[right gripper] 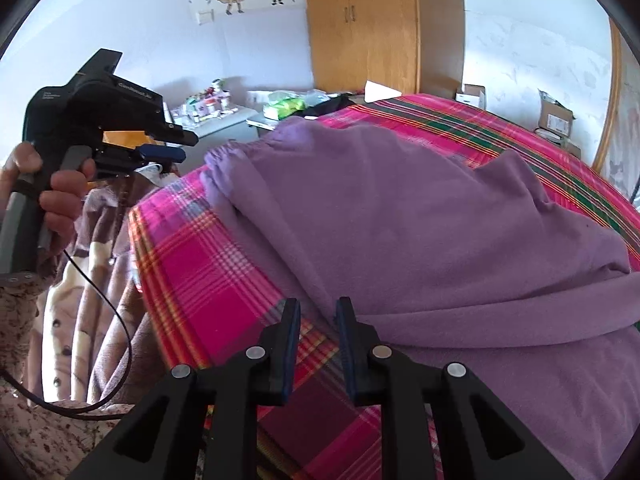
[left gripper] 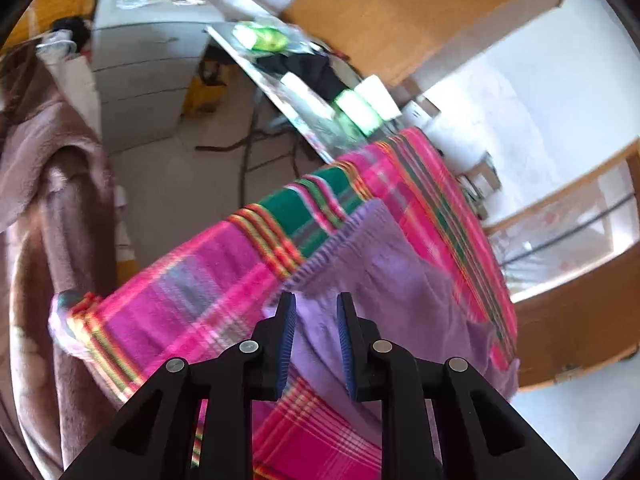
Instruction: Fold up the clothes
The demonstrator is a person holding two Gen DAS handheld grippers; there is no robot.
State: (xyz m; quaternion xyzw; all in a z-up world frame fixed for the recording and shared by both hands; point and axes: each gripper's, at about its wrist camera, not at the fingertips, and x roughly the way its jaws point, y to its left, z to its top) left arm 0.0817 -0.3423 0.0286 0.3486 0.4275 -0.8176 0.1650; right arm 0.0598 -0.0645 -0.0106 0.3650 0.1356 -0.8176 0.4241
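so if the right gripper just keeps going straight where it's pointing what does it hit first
Most likely the purple garment, near its lower folded edge, spread on the pink plaid blanket. The right gripper has open, empty jaws; depth is unclear, so it might touch the blanket first.

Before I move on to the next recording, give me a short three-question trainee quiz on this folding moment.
1. True or false: the right gripper is clamped on the purple garment.
2. What lies directly under the garment? A) bare mattress B) pink plaid sheet C) brown blanket
3. In the right wrist view, where is the left gripper relative to the garment's gathered waistband?

Key:
1. False; its jaws stand apart with nothing pinched.
2. B.
3. Off to the left of the waistband, raised clear of the cloth, held in the person's hand.
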